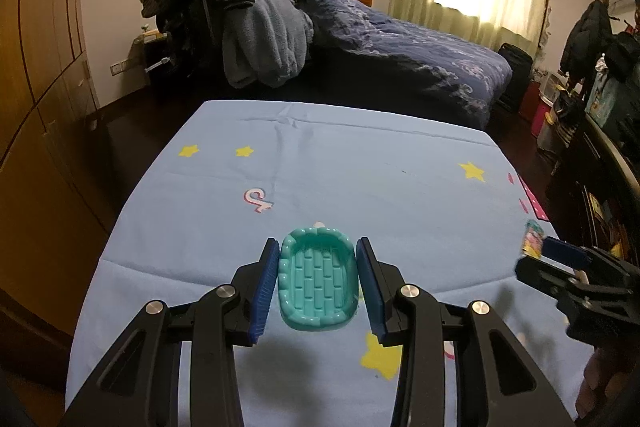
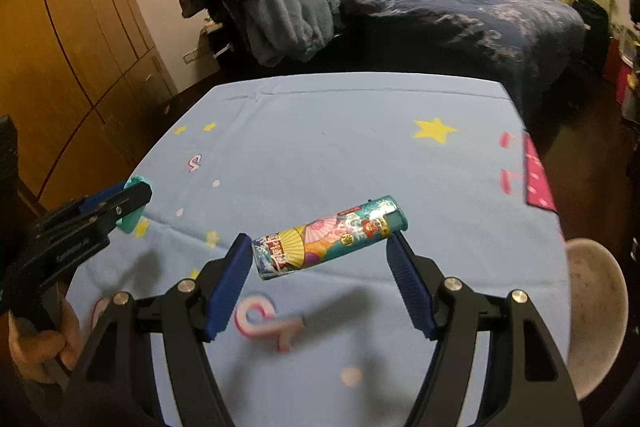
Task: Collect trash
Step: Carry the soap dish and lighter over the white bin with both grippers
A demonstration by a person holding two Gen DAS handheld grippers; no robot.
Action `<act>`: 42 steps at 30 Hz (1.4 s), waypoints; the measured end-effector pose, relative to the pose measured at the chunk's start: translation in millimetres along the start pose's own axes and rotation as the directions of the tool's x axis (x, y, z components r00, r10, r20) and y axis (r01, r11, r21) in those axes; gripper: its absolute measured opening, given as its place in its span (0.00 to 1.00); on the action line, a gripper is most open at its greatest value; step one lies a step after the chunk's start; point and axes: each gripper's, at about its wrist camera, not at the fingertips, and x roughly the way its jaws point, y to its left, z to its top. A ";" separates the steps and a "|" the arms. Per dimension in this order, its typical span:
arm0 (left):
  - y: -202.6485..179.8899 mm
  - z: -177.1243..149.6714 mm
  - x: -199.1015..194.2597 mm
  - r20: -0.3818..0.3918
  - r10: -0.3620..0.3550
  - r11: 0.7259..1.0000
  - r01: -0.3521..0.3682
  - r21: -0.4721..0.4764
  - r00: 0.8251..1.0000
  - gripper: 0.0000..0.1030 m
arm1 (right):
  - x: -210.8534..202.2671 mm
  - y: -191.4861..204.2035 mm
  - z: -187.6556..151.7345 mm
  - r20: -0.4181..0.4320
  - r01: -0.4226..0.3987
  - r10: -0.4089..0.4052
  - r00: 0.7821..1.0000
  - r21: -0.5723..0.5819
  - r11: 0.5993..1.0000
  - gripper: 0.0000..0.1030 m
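Observation:
A small teal toy tub (image 1: 317, 281) with a brick-pattern floor hangs above the blue tablecloth, and my left gripper (image 1: 318, 243) is shut on its two sides. In the right wrist view this gripper (image 2: 132, 199) shows at the left with the teal tub (image 2: 134, 221) peeking out. My right gripper (image 2: 318, 237) is shut on a colourful printed lighter (image 2: 328, 239), held crosswise by its ends above the cloth. The left wrist view shows the right gripper (image 1: 560, 255) at the right edge with the lighter (image 1: 532, 239) end-on.
The table (image 1: 360, 155) wears a light blue cloth with yellow stars. Beyond its far edge stands a bed (image 1: 400, 39) piled with dark clothes. A wooden wardrobe (image 2: 72, 27) lines the left. A white round stool (image 2: 596, 315) sits off the table's right side. A hand (image 2: 36, 347) grips the left tool.

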 end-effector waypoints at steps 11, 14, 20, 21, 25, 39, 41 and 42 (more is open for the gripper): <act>-19.3 -5.4 -21.2 0.024 -0.021 0.999 0.020 0.034 0.999 0.39 | -40.7 -11.5 -31.6 0.045 -0.002 -0.001 0.999 0.050 0.999 0.68; -24.4 -5.2 -27.8 0.035 -0.027 0.999 0.026 0.044 0.999 0.39 | -45.8 -13.3 -35.3 0.053 -0.008 0.005 0.999 0.061 0.998 0.68; -49.9 -0.8 -37.5 0.053 -0.080 0.993 0.075 0.089 0.995 0.39 | -61.2 -26.1 -43.2 0.081 0.000 -0.007 0.997 0.093 0.996 0.68; -55.6 -0.1 -37.5 0.053 -0.091 0.991 0.086 0.101 0.994 0.39 | -64.9 -31.0 -45.2 0.087 0.008 -0.018 0.996 0.104 0.995 0.68; -94.6 4.2 -35.5 0.047 -0.160 0.973 0.150 0.175 0.986 0.39 | -79.8 -56.6 -54.3 0.111 0.045 -0.063 0.992 0.158 0.986 0.68; -268.7 1.9 -9.0 -0.081 -0.419 0.814 0.413 0.409 0.904 0.39 | -133.6 -189.9 -99.2 0.124 0.271 -0.343 0.931 0.392 0.879 0.68; -295.0 1.9 -1.5 -0.106 -0.442 0.788 0.442 0.429 0.891 0.39 | -133.1 -207.9 -104.8 0.111 0.288 -0.364 0.925 0.420 0.861 0.68; -308.4 2.3 3.0 -0.123 -0.456 0.773 0.461 0.437 0.881 0.39 | -131.8 -216.9 -107.0 0.103 0.296 -0.373 0.922 0.433 0.852 0.68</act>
